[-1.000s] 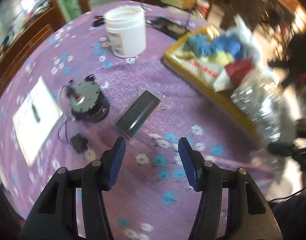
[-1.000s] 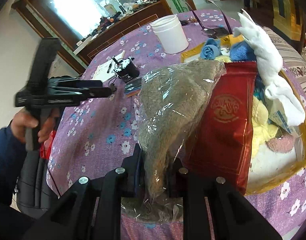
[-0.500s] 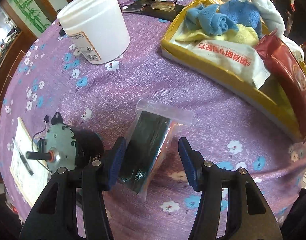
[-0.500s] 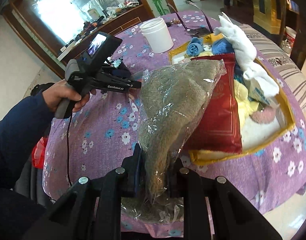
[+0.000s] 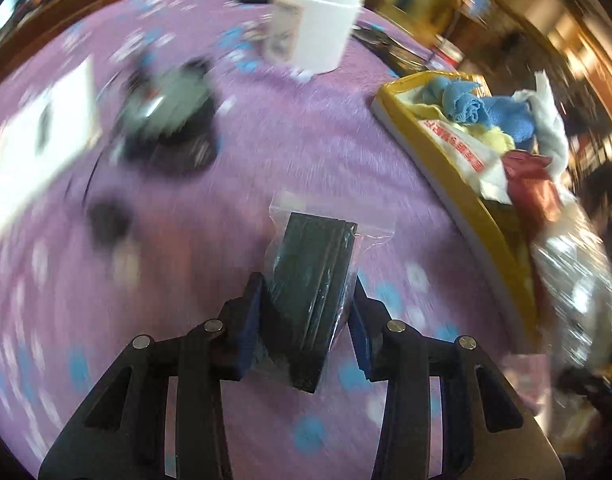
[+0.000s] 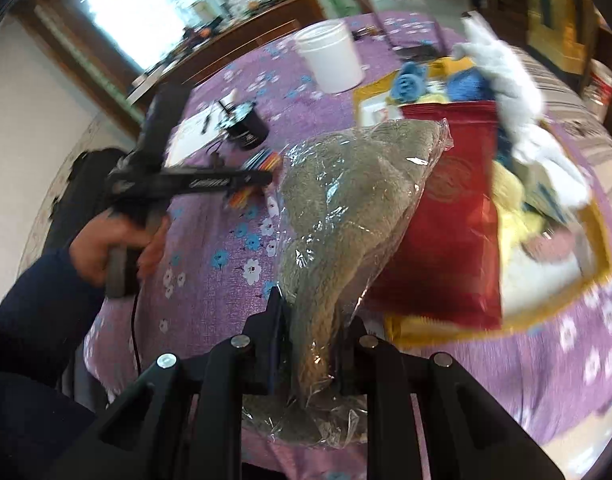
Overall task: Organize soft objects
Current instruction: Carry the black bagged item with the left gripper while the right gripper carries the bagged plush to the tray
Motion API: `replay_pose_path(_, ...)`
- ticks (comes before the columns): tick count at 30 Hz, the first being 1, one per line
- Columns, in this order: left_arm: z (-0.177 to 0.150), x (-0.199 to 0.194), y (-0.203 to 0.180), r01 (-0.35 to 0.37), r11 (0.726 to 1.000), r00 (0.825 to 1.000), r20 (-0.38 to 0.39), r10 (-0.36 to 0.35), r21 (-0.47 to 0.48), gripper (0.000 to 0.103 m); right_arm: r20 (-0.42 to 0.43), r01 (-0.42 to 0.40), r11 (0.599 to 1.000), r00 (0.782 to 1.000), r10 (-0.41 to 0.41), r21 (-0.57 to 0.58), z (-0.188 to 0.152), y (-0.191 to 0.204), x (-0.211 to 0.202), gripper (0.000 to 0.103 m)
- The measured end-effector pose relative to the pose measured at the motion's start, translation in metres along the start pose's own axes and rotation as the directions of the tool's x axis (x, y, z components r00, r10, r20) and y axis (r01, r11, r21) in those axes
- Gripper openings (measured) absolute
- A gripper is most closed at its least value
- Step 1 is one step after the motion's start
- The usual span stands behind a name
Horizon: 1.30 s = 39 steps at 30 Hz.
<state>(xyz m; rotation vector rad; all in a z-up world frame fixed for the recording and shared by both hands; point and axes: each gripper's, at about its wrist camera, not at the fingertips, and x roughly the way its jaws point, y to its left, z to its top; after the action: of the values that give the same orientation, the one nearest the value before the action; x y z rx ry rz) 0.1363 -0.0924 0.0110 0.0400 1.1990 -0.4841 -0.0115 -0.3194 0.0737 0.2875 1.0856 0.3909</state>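
Purple flower-printed cloth (image 5: 290,168) covers the round table, with a wooden sideboard and a bright window behind it. On the cloth, the left gripper (image 5: 306,316) has just been closing its jaws on a dark green folded fabric pad in a clear plastic bag (image 5: 311,272); the pad stands between the blue pads, both of which press its sides, its far end reaching past the fingertips. Near it, a yellow-rimmed tray (image 5: 457,184) holds blue, yellow and white cloths and a red foil pouch (image 6: 453,232). A white plastic jar (image 5: 321,28) stands beyond. The right gripper (image 6: 311,332) is clamped nearly closed on a grey-brown towel wrapped in clear plastic (image 6: 345,208), which rises from the jaws over the tray's near edge.
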Motion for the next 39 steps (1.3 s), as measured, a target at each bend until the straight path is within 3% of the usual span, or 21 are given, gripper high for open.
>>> replay_pose_path(5, -0.059, -0.024, -0.005, -0.024, 0.980, 1.000, 0.011, 0.027, -0.199, 0.039, -0.100, -0.085, 0.990, 0.992, 0.074, -0.115, 0.008, -0.006, 0.021, 0.019)
replay_pose_path(8, -0.084, -0.035, -0.009, -0.065, 0.961, 0.998, -0.005, 0.066, -0.269, 0.039, -0.167, -0.153, 0.971, 0.978, 0.122, -0.185, 0.011, 0.007, 0.041, 0.020)
replay_pose_path(13, -0.105, -0.054, -0.004, -0.130, 0.946, 0.991, 0.000, 0.136, -0.298, 0.039, -0.258, -0.186, 0.948, 0.959, 0.117, -0.259, 0.004, 0.032, 0.069, 0.021)
replay_pose_path(15, -0.109, -0.054, 0.004, -0.118, 0.944, 0.992, 0.004, 0.125, -0.309, 0.039, -0.276, -0.124, 0.949, 0.960, 0.041, -0.291, 0.003, 0.037, 0.078, 0.021)
replay_pose_path(19, -0.106, -0.049, 0.012, -0.072, 0.948, 0.997, 0.012, 0.079, -0.310, 0.039, -0.267, -0.038, 0.962, 0.963, -0.036, -0.270, 0.006, 0.037, 0.076, 0.026)
replay_pose_path(27, -0.092, -0.037, 0.015, -0.011, 0.977, 1.000, 0.014, 0.014, -0.212, 0.039, -0.248, 0.100, 0.962, 0.955, -0.164, -0.253, -0.007, 0.047, 0.074, 0.030)
replay_pose_path(34, -0.095, -0.037, 0.016, 0.018, 0.986, 0.998, 0.061, -0.008, -0.169, 0.038, -0.211, 0.134, 0.974, 0.962, -0.172, -0.182, -0.019, 0.053, 0.067, 0.029)
replay_pose_path(39, -0.095, -0.043, 0.013, 0.046, 0.977, 0.996, 0.082, -0.030, -0.209, 0.038, -0.148, 0.069, 0.984, 0.984, -0.094, -0.165, -0.011, 0.051, 0.054, 0.028)
